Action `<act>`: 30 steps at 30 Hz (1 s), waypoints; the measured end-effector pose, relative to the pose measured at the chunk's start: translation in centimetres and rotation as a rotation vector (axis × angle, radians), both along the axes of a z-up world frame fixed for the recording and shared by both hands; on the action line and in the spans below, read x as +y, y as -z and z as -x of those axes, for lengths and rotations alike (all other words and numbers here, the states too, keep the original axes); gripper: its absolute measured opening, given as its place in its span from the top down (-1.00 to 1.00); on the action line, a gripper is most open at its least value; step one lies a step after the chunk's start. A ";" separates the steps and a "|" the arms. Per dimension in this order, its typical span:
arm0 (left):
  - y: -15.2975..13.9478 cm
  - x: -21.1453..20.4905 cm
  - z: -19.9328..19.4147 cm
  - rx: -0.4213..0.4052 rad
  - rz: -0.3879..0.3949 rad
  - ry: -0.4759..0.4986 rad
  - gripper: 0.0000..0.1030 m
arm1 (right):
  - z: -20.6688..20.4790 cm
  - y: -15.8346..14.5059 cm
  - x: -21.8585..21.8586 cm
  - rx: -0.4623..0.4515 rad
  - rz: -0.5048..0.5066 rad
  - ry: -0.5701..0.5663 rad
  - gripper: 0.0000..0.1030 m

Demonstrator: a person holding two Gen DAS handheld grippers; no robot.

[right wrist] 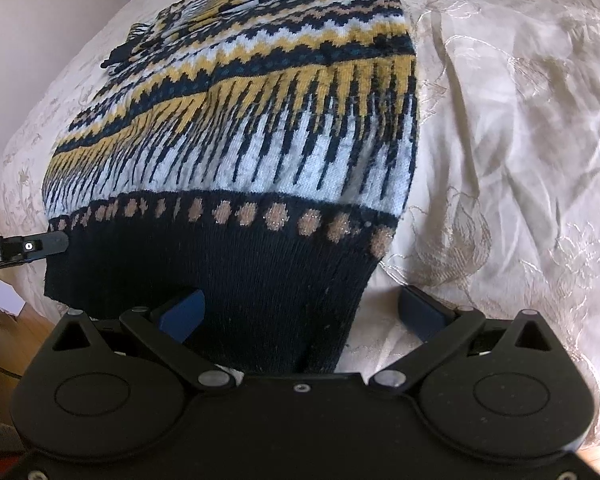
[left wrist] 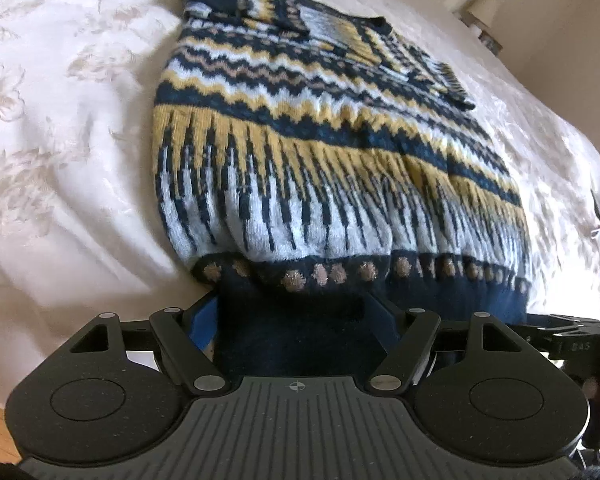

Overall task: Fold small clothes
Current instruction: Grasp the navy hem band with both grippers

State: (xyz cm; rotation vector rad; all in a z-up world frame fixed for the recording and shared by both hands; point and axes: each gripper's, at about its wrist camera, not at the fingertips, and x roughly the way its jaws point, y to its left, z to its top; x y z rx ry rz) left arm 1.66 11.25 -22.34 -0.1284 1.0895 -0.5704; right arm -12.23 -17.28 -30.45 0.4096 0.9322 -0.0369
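Nearest both lenses: navy ribbed hem point(right wrist: 228, 280) of the knitted sweater point(left wrist: 300, 140), draped into the gap of each gripper. Left gripper point(left wrist: 296, 320): jaws apart, hem band filling the space between them, pads mostly hidden by cloth, no visible pinch. Right gripper point(right wrist: 300, 312): jaws wide apart, hem lying against the blue pad at 9 o'clock, the pad at 3 o'clock standing clear over bare bedspread point(right wrist: 520, 160); not clamped. Sweater spread flat on the bed, body running away toward 12 o'clock, sleeves folded in across the chest at the far end. Judged handling: thick soft knit, moderately heavy for its kind, limp, stretchy, grippy rather than slick, nothing fragile; likely to sag and pull long if lifted by one point. Best hold judged to be the doubled rib band at its two corners, one per gripper, biting both layers so front and back travel together toward the collar.
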 end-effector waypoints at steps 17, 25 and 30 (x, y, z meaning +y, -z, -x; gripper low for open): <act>0.9 3.5 -0.4 0.154 0.114 -0.103 0.62 | 0.1 -0.7 -1.7 0.030 -0.167 0.030 0.05; -1.4 4.9 1.4 0.089 0.174 -0.164 0.81 | 0.6 -1.9 -1.7 -0.002 -0.273 0.019 0.74; -3.9 6.0 1.5 0.052 0.244 -0.226 0.89 | 1.3 -3.7 -2.2 -0.068 -0.322 0.031 0.74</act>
